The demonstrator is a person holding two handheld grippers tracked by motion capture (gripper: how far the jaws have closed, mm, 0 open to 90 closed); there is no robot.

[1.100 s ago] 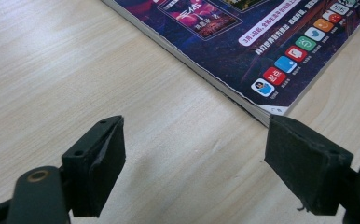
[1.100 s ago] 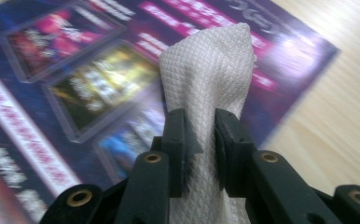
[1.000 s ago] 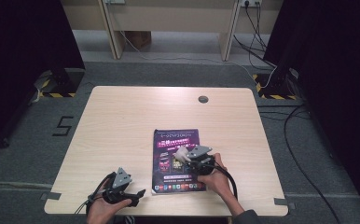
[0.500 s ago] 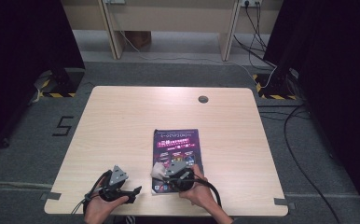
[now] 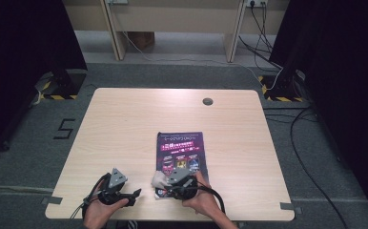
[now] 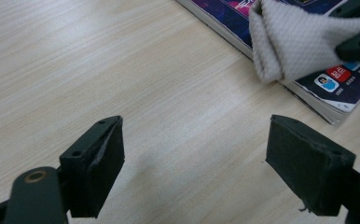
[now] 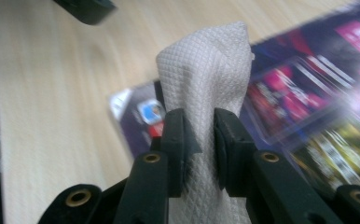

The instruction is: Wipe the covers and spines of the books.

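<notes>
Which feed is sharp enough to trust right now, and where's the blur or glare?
Right gripper view: the white cloth pinched in the right tool is crisp, but the magazine behind is smeared and soft. Left gripper view: sharp throughout, wood grain of the table clear, soft shadows under the open left tool, no glare. High view: evenly lit, coarse, dark at both sides.

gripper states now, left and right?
Left gripper: open, jaws wide apart over bare table, holding nothing.
Right gripper: shut on the white cloth, over the magazine.
</notes>
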